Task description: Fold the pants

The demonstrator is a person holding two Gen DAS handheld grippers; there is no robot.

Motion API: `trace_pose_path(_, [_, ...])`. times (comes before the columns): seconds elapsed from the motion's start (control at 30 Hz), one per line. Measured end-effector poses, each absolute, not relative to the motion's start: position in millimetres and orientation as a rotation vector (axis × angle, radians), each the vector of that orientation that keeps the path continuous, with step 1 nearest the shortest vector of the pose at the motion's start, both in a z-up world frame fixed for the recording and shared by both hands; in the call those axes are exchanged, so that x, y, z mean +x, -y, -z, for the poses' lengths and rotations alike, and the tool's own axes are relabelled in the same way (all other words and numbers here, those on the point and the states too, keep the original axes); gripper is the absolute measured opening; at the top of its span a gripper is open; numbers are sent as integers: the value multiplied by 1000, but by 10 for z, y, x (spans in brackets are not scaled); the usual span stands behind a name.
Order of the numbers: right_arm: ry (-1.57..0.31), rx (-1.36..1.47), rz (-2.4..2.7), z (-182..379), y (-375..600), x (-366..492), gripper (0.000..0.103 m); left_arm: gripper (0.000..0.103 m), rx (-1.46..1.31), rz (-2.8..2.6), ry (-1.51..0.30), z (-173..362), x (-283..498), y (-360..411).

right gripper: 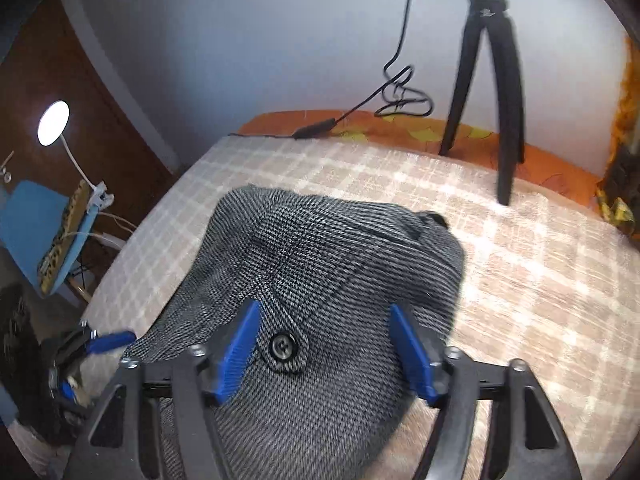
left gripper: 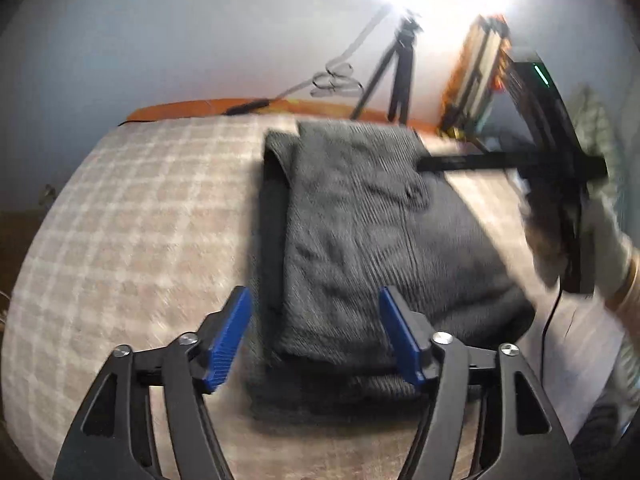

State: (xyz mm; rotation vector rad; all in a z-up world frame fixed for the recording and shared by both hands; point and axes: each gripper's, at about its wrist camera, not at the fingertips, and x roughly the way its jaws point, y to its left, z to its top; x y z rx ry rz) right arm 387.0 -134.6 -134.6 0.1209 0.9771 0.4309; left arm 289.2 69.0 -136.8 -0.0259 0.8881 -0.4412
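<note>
The grey checked pants (left gripper: pixel 360 240) lie folded in a compact stack on the checked bed cover (left gripper: pixel 140 220). My left gripper (left gripper: pixel 316 336) is open, its blue pads either side of the stack's near edge, holding nothing. In the right wrist view the pants (right gripper: pixel 320 264) show a black button (right gripper: pixel 283 347) on a flap. My right gripper (right gripper: pixel 324 352) is open above that button end, empty. The right gripper also shows in the left wrist view (left gripper: pixel 560 168), held by a gloved hand at the far right. The left gripper's blue tip shows in the right wrist view (right gripper: pixel 108 340).
A black tripod (right gripper: pixel 492 80) stands on the far side of the bed, by an orange sheet (right gripper: pixel 360 128) with a black cable (right gripper: pixel 360 108). A blue chair (right gripper: pixel 40 232) and lamp (right gripper: pixel 54 122) stand left of the bed.
</note>
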Motion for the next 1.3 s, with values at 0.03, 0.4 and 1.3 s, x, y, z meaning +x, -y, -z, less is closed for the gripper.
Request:
trace_pose_path(0.03, [-970,142,-426,1316,1408,3824,88,75,-71,469,-898,1322,2992,-755])
trace_pose_path(0.4, [-1040,435,-484,1639,1927,3849,92,80,-324,592,-1100,1578,4030,-763])
trace_pose_path(1.3, [-950,484,-567,1627,1702,3860,22,24,-218,598,-966,1565,4231,-334])
